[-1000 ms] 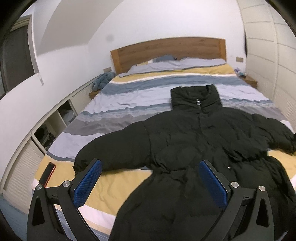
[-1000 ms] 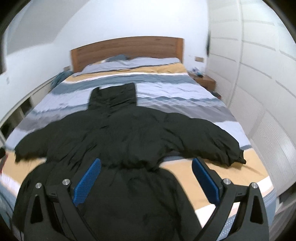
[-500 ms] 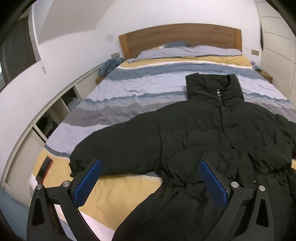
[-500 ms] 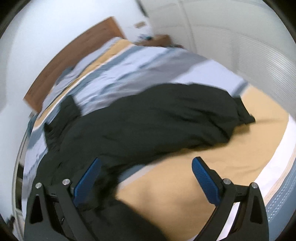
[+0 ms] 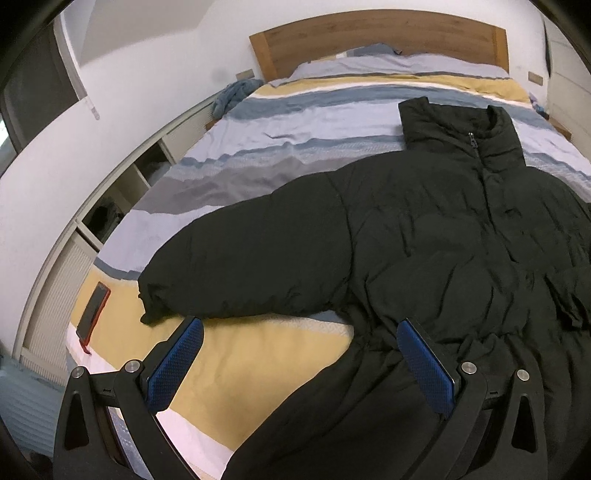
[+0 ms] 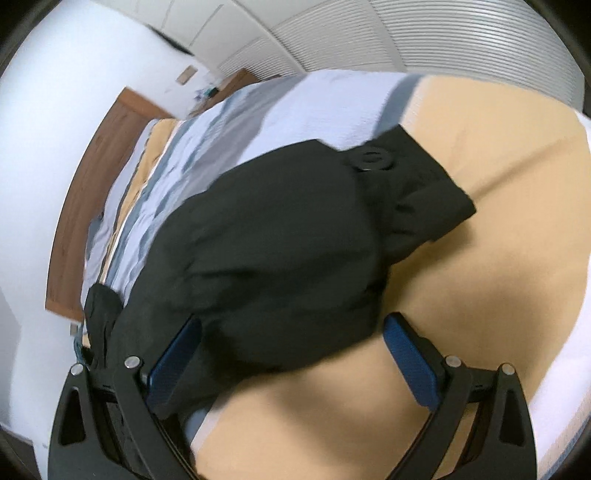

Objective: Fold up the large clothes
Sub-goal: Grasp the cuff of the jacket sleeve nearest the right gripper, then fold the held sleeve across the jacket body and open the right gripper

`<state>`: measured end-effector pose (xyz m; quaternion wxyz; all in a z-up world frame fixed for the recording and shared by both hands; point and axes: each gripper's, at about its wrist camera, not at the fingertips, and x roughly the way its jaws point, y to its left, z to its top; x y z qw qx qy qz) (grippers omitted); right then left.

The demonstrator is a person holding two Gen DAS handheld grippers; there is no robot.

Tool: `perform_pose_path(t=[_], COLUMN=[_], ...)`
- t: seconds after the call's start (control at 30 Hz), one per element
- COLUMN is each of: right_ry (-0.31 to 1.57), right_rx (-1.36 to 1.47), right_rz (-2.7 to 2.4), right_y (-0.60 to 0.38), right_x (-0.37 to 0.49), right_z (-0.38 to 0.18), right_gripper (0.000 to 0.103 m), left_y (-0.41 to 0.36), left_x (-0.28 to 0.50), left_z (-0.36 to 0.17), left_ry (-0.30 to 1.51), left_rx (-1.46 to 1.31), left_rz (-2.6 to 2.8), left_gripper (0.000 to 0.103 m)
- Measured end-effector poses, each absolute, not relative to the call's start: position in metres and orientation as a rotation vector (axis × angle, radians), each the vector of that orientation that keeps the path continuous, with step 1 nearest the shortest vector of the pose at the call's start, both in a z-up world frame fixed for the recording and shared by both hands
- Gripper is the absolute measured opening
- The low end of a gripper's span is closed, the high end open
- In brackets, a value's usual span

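A black puffer jacket (image 5: pixel 424 236) lies face up on the striped bed, collar toward the headboard, zipped. Its left sleeve (image 5: pixel 236 273) stretches out to the left, cuff near the yellow stripe. My left gripper (image 5: pixel 299 354) is open and empty, hovering above the bed just below that sleeve and beside the jacket's waist. In the right wrist view the other sleeve (image 6: pixel 280 258) fills the middle, its cuff (image 6: pixel 424 199) on the yellow stripe. My right gripper (image 6: pixel 291 350) is open, tilted, close over this sleeve, with the puffy sleeve between its blue pads, not clamped.
A red-cased phone (image 5: pixel 94 310) lies at the bed's left edge. The wooden headboard (image 5: pixel 369 37) and pillows are at the far end. Low shelving (image 5: pixel 122 192) runs along the left wall. White wardrobe doors (image 6: pixel 406 33) stand beyond the bed's right side.
My left gripper moved forward and lower toward the left sleeve. My right gripper swung right, rolled, and dropped close onto the right sleeve, which now sits between its fingers.
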<state>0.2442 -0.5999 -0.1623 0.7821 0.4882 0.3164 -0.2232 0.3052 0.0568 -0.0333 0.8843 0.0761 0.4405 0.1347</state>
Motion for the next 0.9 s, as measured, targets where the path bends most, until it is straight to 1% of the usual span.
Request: perform_pose_path(t=[0.2,0.27,0.3,0.33,0.4,0.43,0.47,0.53,0.63,0.9], right_ry=[0.594,0.563,0.556,0.554,0.538,0.525,0.516,0.506,0.493,0.459], right_rx=[1.138,1.171,1.189,1.207,1.238,1.242,1.234,1.204,1.123,0.933], right_rz=[-0.447,-0.426,-0.416,-0.410,-0.393,-0.385,-0.376,-0.359,-0.337,-0.239], right_y=[-0.615,-0.618,-0.620,-0.620,-0.622,-0.622,-0.623,-0.621,-0.617,-0.589], right_x=[0.249,0.250,0.251,0.251,0.254,0.254,0.254,0.254,0.257,0.269], right_z=[-0.170,-0.172,-0.174,-0.176,-0.180,-0.180,-0.178,-0.172,-0.152,-0.078], right_gripper=[0.097,0.083,0.061,0.044,0.037,0.031,0.027,0.016,0.011,0.009], left_y=[0.059,0.058,0.057,0.056,0.054,0.053,0.052,0.050,0.048,0.052], left_x=[0.311,0.313,0.313,0.313,0.314,0.313,0.313,0.312,0.308,0.290], left_z=[-0.041,-0.041,-0.042,-0.042,-0.041,-0.041,-0.040,-0.039,-0.036,-0.025], left_ry=[0.934,0.936,0.935,0.935,0.933,0.932,0.930,0.927,0.917,0.877], left_rx=[0.116,0.116,0.117,0.118,0.120,0.121,0.122,0.125,0.126,0.097], left_rz=[0.268,0.269,0.267,0.264,0.259,0.254,0.248,0.240,0.229,0.224], left_gripper=[0.102,0.102,0.102,0.102,0.102,0.102,0.102,0.102,0.102,0.102])
